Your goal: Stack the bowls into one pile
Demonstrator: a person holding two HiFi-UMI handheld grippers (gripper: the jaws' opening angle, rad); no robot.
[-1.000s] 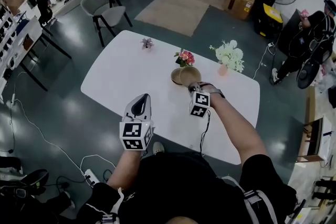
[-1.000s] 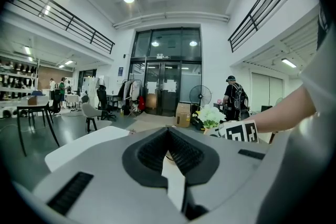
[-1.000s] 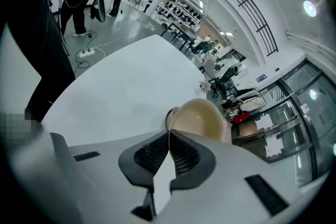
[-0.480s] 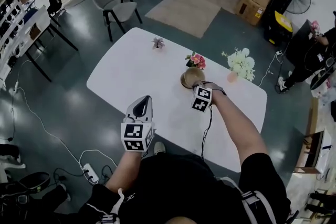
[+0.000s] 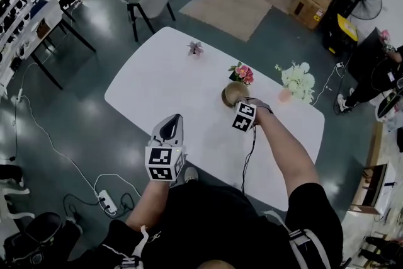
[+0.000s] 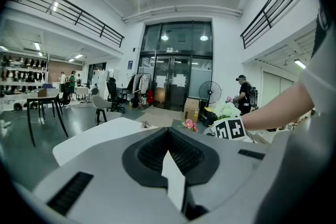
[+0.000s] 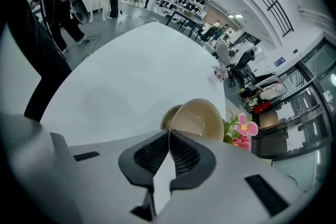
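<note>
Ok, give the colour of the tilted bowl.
The bowl is beige; right gripper view shows it best.

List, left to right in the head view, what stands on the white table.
Small purple plant → pink flowers → white flowers. The bowls sit directly in front of the pink flowers, so they have no clear place in that order.
</note>
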